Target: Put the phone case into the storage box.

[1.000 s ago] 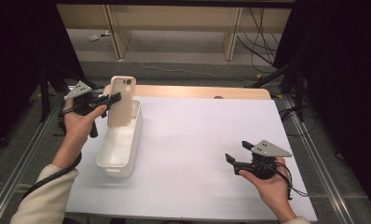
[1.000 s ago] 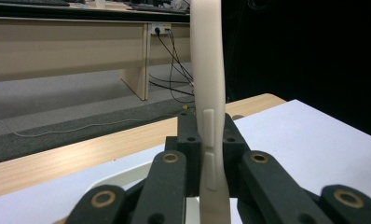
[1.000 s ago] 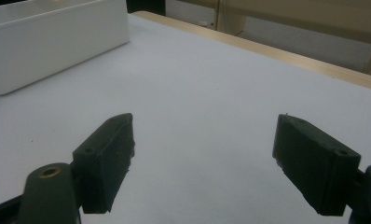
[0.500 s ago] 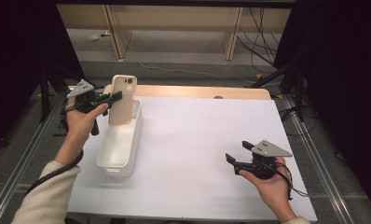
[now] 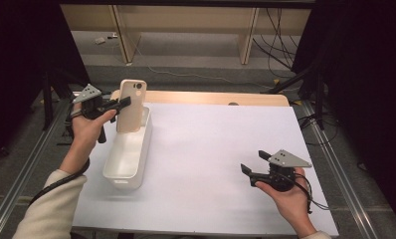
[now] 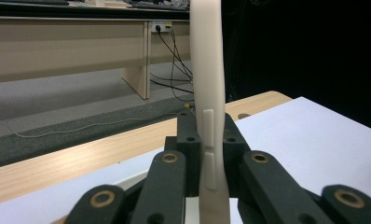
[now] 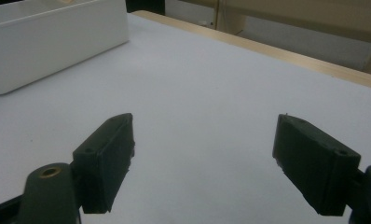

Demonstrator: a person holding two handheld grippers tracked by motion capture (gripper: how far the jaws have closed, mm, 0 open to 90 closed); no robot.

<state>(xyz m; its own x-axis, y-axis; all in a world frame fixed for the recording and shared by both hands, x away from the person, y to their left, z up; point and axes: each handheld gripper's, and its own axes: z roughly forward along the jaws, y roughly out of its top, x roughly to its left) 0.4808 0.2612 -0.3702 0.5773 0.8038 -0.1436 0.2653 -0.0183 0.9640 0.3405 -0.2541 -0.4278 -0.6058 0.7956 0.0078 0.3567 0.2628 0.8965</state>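
A beige phone case stands upright over the far end of a long white tray at the table's left. My left gripper is shut on the case's left edge and holds it above the tray. In the left gripper view the case rises edge-on between the two black pads, with its side buttons showing. My right gripper rests low over the white table at the front right, jaws wide apart with nothing between them.
The white tray's long wall lies far off to the upper left in the right gripper view. A wooden strip edges the table's far side, with cables and desk legs on the floor beyond. Metal rails run along both table sides.
The left hand and the case have shifted only slightly. The right gripper has kept still.
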